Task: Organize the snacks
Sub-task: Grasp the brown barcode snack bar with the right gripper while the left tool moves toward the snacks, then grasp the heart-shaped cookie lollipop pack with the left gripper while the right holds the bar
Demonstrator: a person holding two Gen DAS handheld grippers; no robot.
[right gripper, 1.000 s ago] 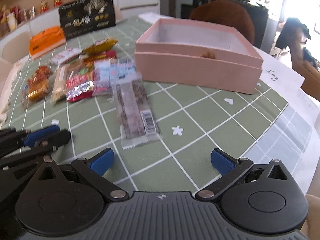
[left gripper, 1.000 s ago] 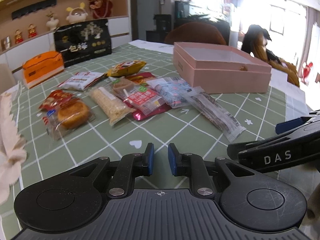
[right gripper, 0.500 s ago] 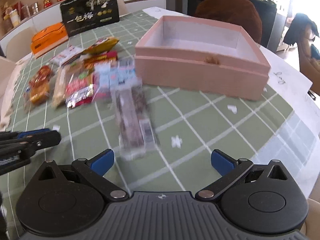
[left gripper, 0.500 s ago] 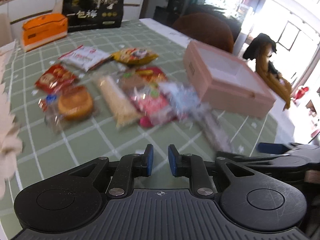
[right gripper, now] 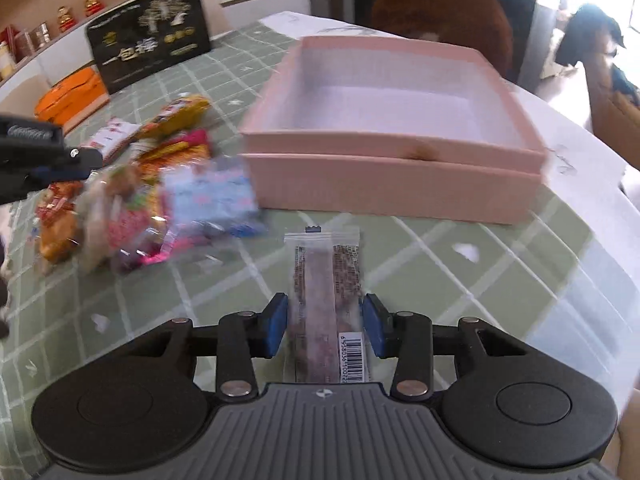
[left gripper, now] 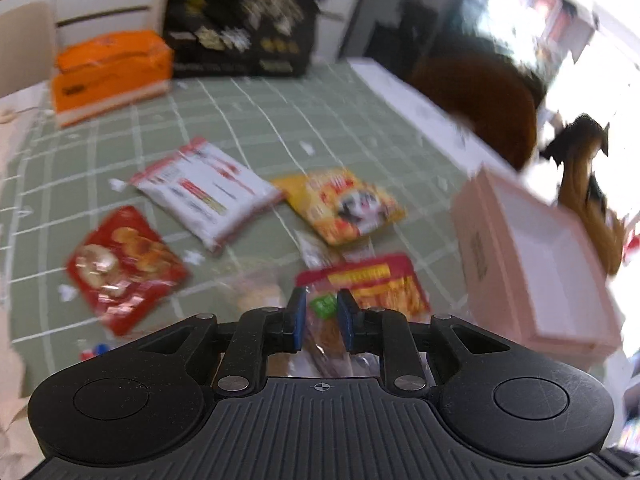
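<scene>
A long bar in a clear wrapper (right gripper: pixel 324 264) lies on the green checked tablecloth, pointing at the open pink box (right gripper: pixel 400 188). My right gripper (right gripper: pixel 325 326) straddles the bar's near half. Its jaws are closing, and the blue pads stand at the wrapper's edges without squeezing it. My left gripper (left gripper: pixel 322 320) is shut and empty. It hovers over a pile of snack packets, above one with a green label (left gripper: pixel 324 306). A red packet (left gripper: pixel 124 268), a white one (left gripper: pixel 208 192) and a yellow one (left gripper: pixel 344 208) lie beyond. The pink box (left gripper: pixel 500 264) stands to the right.
At the table's far edge stand a black gift box (left gripper: pixel 240 28) and an orange box (left gripper: pixel 108 68). Behind the pink box is a brown chair back (right gripper: pixel 440 12). A white paper sheet (right gripper: pixel 580 168) lies right of the box. The snack pile (right gripper: pixel 140 208) sits left of the bar.
My left gripper has swept forward over the snack pile and rolled, still shut. My right gripper has moved forward over the long bar, and its jaws have narrowed from wide open.
</scene>
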